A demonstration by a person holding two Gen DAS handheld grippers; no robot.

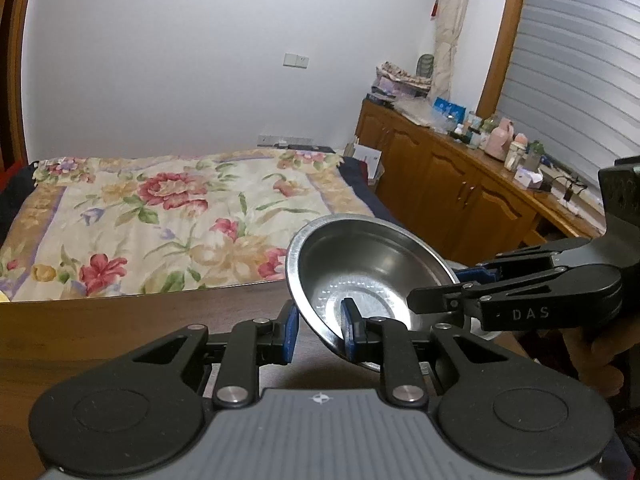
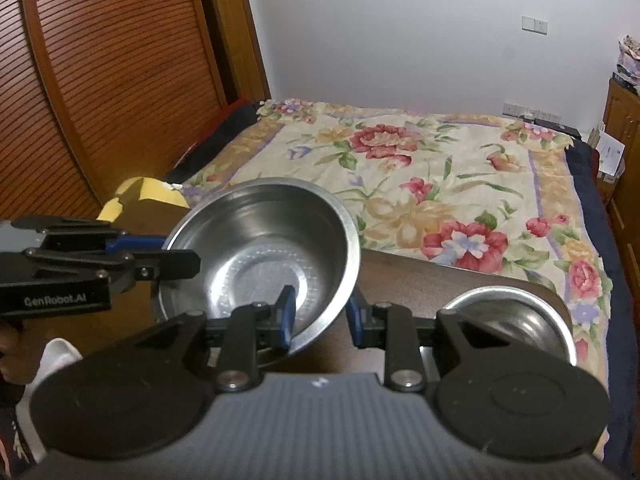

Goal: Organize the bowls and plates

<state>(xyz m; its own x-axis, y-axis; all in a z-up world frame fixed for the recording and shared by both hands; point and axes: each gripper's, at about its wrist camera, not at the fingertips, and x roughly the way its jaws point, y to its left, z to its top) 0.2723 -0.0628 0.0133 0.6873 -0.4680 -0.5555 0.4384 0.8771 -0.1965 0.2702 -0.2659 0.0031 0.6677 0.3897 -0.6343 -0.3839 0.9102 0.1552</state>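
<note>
a round stainless steel bowl [image 2: 264,256], empty, is held tilted above the dark wooden table [image 2: 440,280] at the centre of the frame. its near rim is pinched by the right gripper [image 2: 320,316], its left rim by the left gripper [image 2: 160,256], lettered "genrobot.ai". a second empty steel bowl [image 2: 516,320] is seen at lower right. "das" is read on the right gripper in the left wrist view.
</note>
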